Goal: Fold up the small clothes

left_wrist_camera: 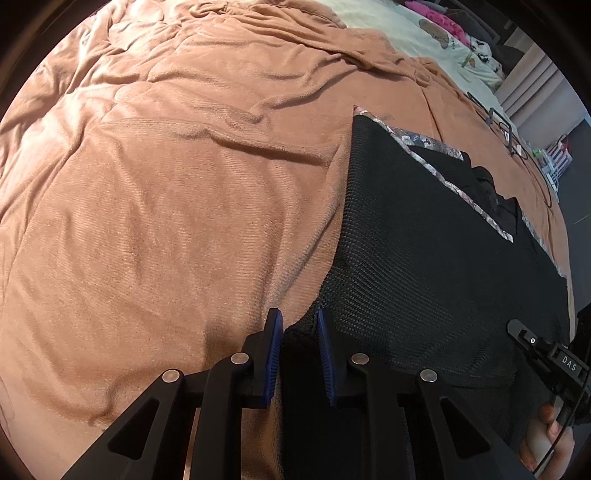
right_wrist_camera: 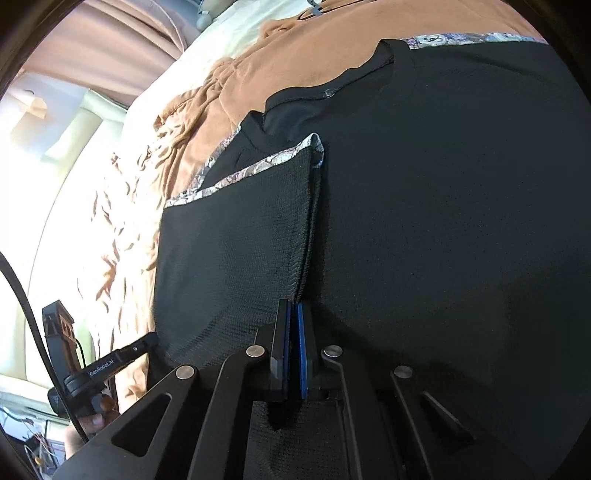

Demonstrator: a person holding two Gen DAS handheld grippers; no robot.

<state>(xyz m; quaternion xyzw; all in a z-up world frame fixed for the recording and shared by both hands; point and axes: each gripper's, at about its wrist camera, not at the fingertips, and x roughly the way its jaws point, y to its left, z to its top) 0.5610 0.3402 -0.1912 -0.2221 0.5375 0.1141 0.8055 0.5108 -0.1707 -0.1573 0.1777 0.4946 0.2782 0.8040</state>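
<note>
A black mesh shirt (left_wrist_camera: 424, 258) with patterned trim lies on an orange-brown blanket (left_wrist_camera: 166, 184). One side is folded over the body, and the fold shows in the right wrist view (right_wrist_camera: 240, 240). My left gripper (left_wrist_camera: 300, 314) has its blue pads a little apart, with the shirt's bottom corner bunched between them. My right gripper (right_wrist_camera: 291, 304) is shut on the lower edge of the folded flap. The other gripper shows at the edge of each view, on the right in the left wrist view (left_wrist_camera: 546, 354) and at lower left in the right wrist view (right_wrist_camera: 110, 365).
The blanket covers a bed, with a cream sheet (left_wrist_camera: 424, 33) and pink clothes (left_wrist_camera: 439, 18) at the far end. Cables (left_wrist_camera: 506, 129) lie near the bed's right edge. Curtains (right_wrist_camera: 110, 48) hang beyond the bed.
</note>
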